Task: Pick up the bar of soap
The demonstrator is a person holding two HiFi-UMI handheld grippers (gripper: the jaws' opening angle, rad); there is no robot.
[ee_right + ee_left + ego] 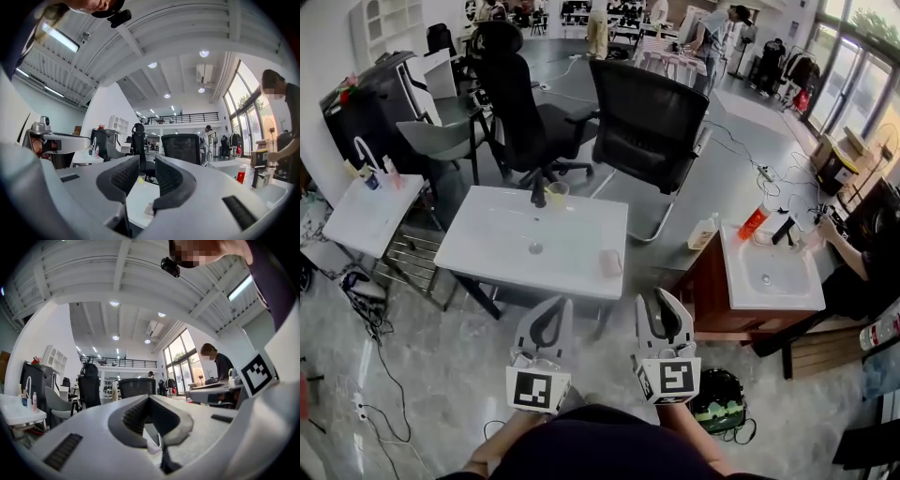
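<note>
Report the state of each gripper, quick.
Left gripper: closed, holding nothing.
Right gripper: open, nothing between its jaws.

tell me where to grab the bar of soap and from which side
I'd grip the bar of soap across its short width, pads on its two long sides, coming from the near edge with the open right gripper. It lies flat by the right end of the white basin top, long axis running away from that edge.
</note>
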